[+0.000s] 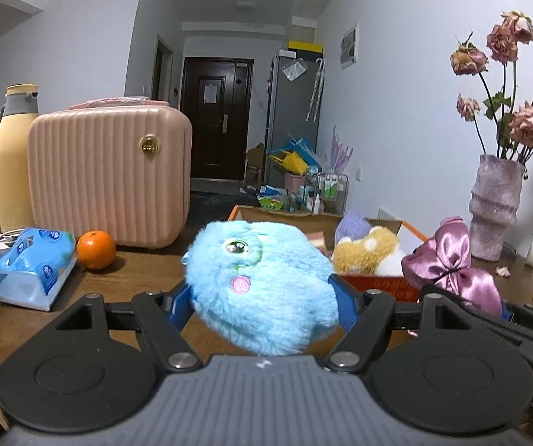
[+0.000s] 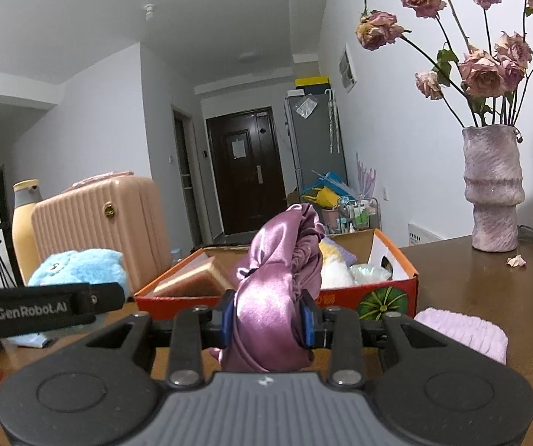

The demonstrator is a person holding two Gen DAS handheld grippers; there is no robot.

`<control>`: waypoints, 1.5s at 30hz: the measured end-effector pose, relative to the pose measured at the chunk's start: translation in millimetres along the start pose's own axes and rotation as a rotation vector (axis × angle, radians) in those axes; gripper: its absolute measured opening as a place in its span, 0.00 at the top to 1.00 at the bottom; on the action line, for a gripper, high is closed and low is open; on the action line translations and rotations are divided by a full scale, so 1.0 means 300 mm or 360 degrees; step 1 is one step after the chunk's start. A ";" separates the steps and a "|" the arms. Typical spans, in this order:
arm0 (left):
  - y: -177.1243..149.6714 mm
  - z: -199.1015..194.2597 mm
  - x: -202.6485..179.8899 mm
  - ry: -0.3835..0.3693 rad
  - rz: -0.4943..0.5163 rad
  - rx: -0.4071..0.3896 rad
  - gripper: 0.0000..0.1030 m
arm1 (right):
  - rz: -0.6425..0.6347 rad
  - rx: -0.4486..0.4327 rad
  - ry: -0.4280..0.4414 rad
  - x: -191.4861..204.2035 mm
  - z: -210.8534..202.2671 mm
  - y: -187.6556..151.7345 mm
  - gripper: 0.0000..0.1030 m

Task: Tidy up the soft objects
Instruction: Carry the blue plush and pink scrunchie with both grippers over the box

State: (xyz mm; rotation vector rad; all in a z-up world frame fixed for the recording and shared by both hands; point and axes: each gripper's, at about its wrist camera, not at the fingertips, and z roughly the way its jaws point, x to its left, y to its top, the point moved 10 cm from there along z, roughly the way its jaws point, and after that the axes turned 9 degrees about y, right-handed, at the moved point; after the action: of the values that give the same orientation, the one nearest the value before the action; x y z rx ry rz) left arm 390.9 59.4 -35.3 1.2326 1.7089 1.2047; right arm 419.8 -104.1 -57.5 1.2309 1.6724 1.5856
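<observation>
One blue plush toy [image 1: 262, 290] is sitting squeezed in the left claw [image 1: 266, 303], raised above the tabletop [image 1: 136, 278], with one orange [image 1: 96, 249] near the left edge. One satin bow [image 2: 277, 290] is being pinched by the nearly closed right claw [image 2: 268, 321], before one cardboard box [image 2: 377, 293].

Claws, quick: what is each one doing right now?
Left claw: closed on the blue plush.
Right claw: closed on the purple satin bow.

Left gripper [image 1: 264, 297] clamping blue plush toy [image 1: 262, 290] above the desk [image 1: 147, 275], orange box [image 1: 377, 286] behind, satin bow [image 1: 452, 264] right, orange [image 1: 96, 249] and tissue pack [image 1: 30, 267] left.
</observation>
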 end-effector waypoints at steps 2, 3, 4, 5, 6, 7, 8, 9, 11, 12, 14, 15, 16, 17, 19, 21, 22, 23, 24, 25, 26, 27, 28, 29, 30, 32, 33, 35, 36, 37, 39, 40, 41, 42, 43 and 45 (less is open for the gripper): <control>0.016 0.008 -0.010 -0.0001 -0.0017 -0.0011 0.28 | 0.0009 -0.0012 -0.0005 -0.016 0.014 0.009 0.67; 0.022 0.012 -0.014 -0.0002 -0.0026 -0.0017 0.28 | 0.0013 -0.0020 -0.0009 -0.025 0.020 0.014 0.67; 0.030 0.017 -0.017 0.0002 -0.0033 -0.0023 0.28 | 0.0016 -0.0026 -0.0012 -0.029 0.023 0.018 0.67; 0.039 0.023 -0.020 0.0004 -0.0041 -0.0031 0.28 | 0.0020 -0.0033 -0.0016 -0.038 0.030 0.024 0.67; 0.045 0.029 -0.022 0.0006 -0.0049 -0.0035 0.28 | 0.0023 -0.0038 -0.0020 -0.042 0.034 0.028 0.67; 0.055 0.037 -0.026 0.0008 -0.0060 -0.0040 0.28 | 0.0028 -0.0042 -0.0025 -0.051 0.042 0.033 0.67; 0.062 0.044 -0.026 0.0010 -0.0070 -0.0043 0.28 | 0.0034 -0.0045 -0.0029 -0.060 0.049 0.035 0.67; 0.069 0.051 -0.029 0.0008 -0.0082 -0.0045 0.28 | 0.0039 -0.0047 -0.0034 -0.065 0.054 0.037 0.67; 0.082 0.066 -0.035 0.0009 -0.0095 -0.0050 0.28 | 0.0056 -0.0046 -0.0043 -0.081 0.070 0.040 0.67; 0.087 0.073 -0.040 0.0015 -0.0094 -0.0057 0.28 | 0.0061 -0.0048 -0.0046 -0.086 0.076 0.042 0.67; 0.095 0.088 -0.050 0.0022 -0.0088 -0.0065 0.28 | 0.0062 -0.0057 -0.0054 -0.098 0.090 0.049 0.67; 0.098 0.095 -0.055 0.0020 -0.0091 -0.0066 0.28 | 0.0061 -0.0062 -0.0058 -0.102 0.096 0.051 0.67; 0.101 0.101 -0.059 0.0014 -0.0094 -0.0066 0.28 | 0.0061 -0.0066 -0.0061 -0.107 0.103 0.055 0.67; 0.104 0.108 -0.066 0.0011 -0.0096 -0.0067 0.28 | 0.0060 -0.0070 -0.0065 -0.112 0.110 0.058 0.67; 0.110 0.119 -0.077 0.0011 -0.0092 -0.0074 0.28 | 0.0066 -0.0073 -0.0070 -0.125 0.124 0.065 0.67; 0.117 0.132 -0.092 0.0012 -0.0087 -0.0083 0.28 | 0.0070 -0.0077 -0.0075 -0.138 0.140 0.071 0.67; 0.121 0.138 -0.099 0.0011 -0.0085 -0.0088 0.28 | 0.0070 -0.0080 -0.0077 -0.142 0.145 0.073 0.67; 0.125 0.146 -0.105 0.0010 -0.0085 -0.0092 0.28 | 0.0071 -0.0083 -0.0078 -0.148 0.151 0.076 0.67; 0.129 0.154 -0.110 0.0007 -0.0086 -0.0092 0.28 | 0.0073 -0.0086 -0.0079 -0.153 0.158 0.078 0.67; 0.132 0.163 -0.117 0.0003 -0.0087 -0.0092 0.28 | 0.0074 -0.0087 -0.0081 -0.160 0.166 0.081 0.67; 0.135 0.171 -0.122 0.0001 -0.0088 -0.0092 0.28 | 0.0075 -0.0088 -0.0083 -0.165 0.173 0.083 0.67; 0.138 0.179 -0.128 0.0001 -0.0087 -0.0092 0.28 | 0.0077 -0.0091 -0.0086 -0.171 0.180 0.087 0.67; 0.141 0.188 -0.136 0.0002 -0.0085 -0.0093 0.28 | 0.0079 -0.0094 -0.0090 -0.178 0.188 0.090 0.67; 0.143 0.197 -0.141 0.0000 -0.0085 -0.0094 0.28 | 0.0081 -0.0096 -0.0093 -0.186 0.197 0.094 0.67; 0.145 0.206 -0.146 0.0000 -0.0084 -0.0094 0.28 | 0.0082 -0.0098 -0.0095 -0.190 0.203 0.096 0.67; 0.148 0.222 -0.155 0.0000 -0.0084 -0.0095 0.28 | 0.0085 -0.0102 -0.0101 -0.203 0.219 0.102 0.67; 0.151 0.230 -0.158 -0.0001 -0.0084 -0.0098 0.28 | 0.0085 -0.0103 -0.0102 -0.209 0.227 0.105 0.67; 0.156 0.244 -0.165 -0.0002 -0.0086 -0.0103 0.28 | 0.0086 -0.0106 -0.0108 -0.221 0.240 0.110 0.67; 0.159 0.252 -0.168 -0.0002 -0.0087 -0.0105 0.28 | 0.0086 -0.0107 -0.0109 -0.226 0.247 0.113 0.67; 0.161 0.260 -0.172 -0.0002 -0.0088 -0.0107 0.28 | 0.0085 -0.0108 -0.0110 -0.229 0.253 0.114 0.67; 0.165 0.276 -0.180 -0.0003 -0.0086 -0.0108 0.28 | 0.0082 -0.0109 -0.0115 -0.239 0.268 0.118 0.67; 0.167 0.285 -0.184 -0.0004 -0.0085 -0.0107 0.28 | 0.0082 -0.0109 -0.0117 -0.243 0.275 0.120 0.67; 0.169 0.286 -0.185 -0.0004 -0.0085 -0.0107 0.28 | 0.0081 -0.0110 -0.0119 -0.248 0.284 0.123 0.67; 0.171 0.295 -0.188 -0.0002 -0.0084 -0.0107 0.28 | 0.0080 -0.0111 -0.0120 -0.249 0.289 0.124 0.67; 0.174 0.303 -0.190 -0.0003 -0.0083 -0.0107 0.28 | 0.0080 -0.0112 -0.0121 -0.254 0.296 0.127 0.67; 0.178 0.312 -0.192 -0.0001 -0.0083 -0.0110 0.28 | 0.0075 -0.0115 -0.0125 -0.262 0.310 0.132 0.67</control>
State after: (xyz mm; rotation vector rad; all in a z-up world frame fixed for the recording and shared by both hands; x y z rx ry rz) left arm 509.2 37.1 -14.0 1.1405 1.6745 1.2222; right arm 545.0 -131.1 -52.3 1.2877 1.5349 1.5905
